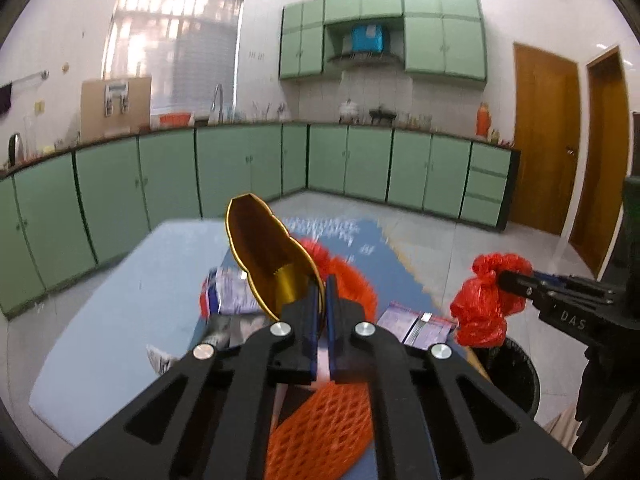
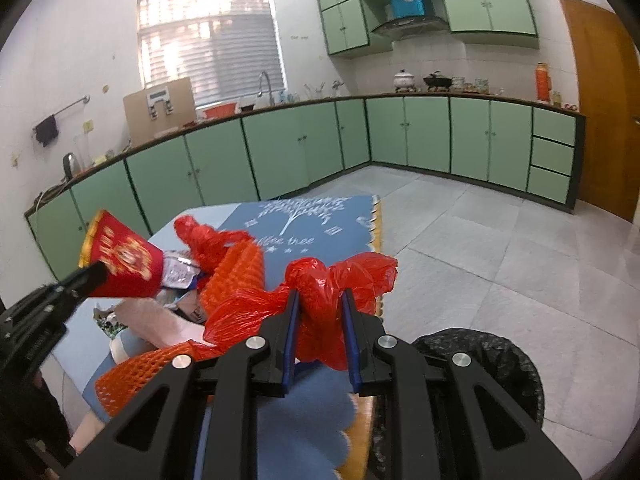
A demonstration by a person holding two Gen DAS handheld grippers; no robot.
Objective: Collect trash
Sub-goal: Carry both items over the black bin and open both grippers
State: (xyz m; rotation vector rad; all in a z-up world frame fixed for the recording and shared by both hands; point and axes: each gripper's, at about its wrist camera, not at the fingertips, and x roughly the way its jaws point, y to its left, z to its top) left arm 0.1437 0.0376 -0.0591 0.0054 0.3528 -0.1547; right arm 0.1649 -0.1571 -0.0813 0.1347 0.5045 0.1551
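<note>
Here, left gripper [image 1: 322, 294] clenched on rim of red-and-gold paper cup [image 1: 272, 256], raised over table [image 1: 120, 280]. Right gripper [image 2: 320, 312] grasps crumpled red plastic bag [image 2: 336, 280]; black-lined bin [image 2: 496, 364] at 4 o'clock. Orange mesh [image 2: 236, 276] at 10 o'clock.

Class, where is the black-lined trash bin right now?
In the right wrist view, the trash bin stands on the floor at lower right, beside the table's edge, just below the right tongs holding the red plastic bag.

A home kitchen: ahead of the tools, green base cabinets [image 2: 288, 148] run along two walls under a counter with a sink tap [image 2: 265, 86], pots [image 2: 404, 79] and what looks like a kettle [image 2: 70, 164]. Wall cupboards [image 2: 488, 0] flank a range hood [image 2: 410, 24]; wooden door [image 2: 600, 108] to the right.
</note>
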